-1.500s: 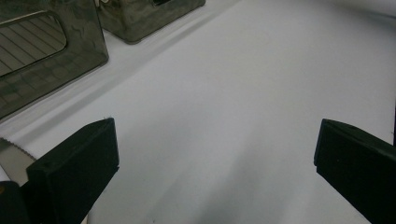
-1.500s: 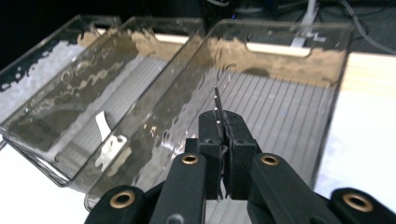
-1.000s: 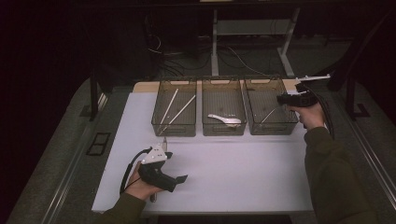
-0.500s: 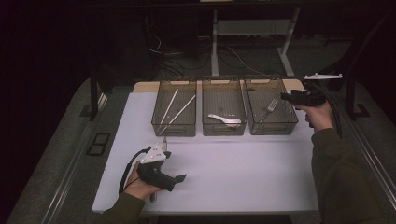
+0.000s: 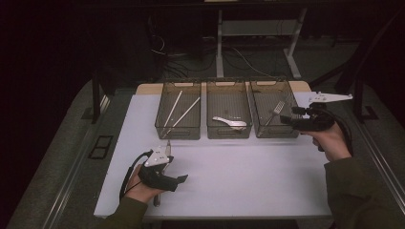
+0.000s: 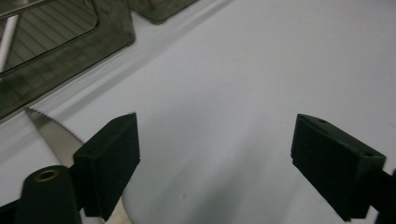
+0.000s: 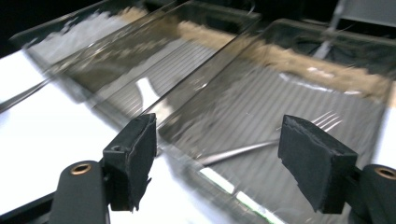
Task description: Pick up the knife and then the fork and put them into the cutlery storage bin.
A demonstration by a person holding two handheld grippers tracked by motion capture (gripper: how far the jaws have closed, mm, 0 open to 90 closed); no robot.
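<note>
I see a white table [image 5: 239, 176] with three clear bins in a row along its far side. My left gripper [image 5: 177, 180] rests low over the near left part of the table, its jaws spread apart with bare table surface between them; they have just been closing a little, and nothing is clamped. A serrated knife [image 6: 49, 128] lies on the table just beside this gripper's left jaw, outside the gap, its toothed blade tip pointing toward the left bin [image 5: 179, 109]; in the high view the knife runs under the gripper, its handle end poking out on the near side. My right gripper [image 5: 285, 119] hangs at the right edge of the right bin [image 5: 272, 114], jaws pointing left toward it, released and holding nothing; they have just been opening. A fork [image 7: 280, 140] lies inside the right bin, its tines toward the far right, beyond and below the right gripper's open jaws, apart from them. The middle bin [image 5: 228, 112] holds a white spoon [image 5: 230, 122], and the left bin holds two pale chopsticks [image 5: 177, 112] lying at a slant.
</note>
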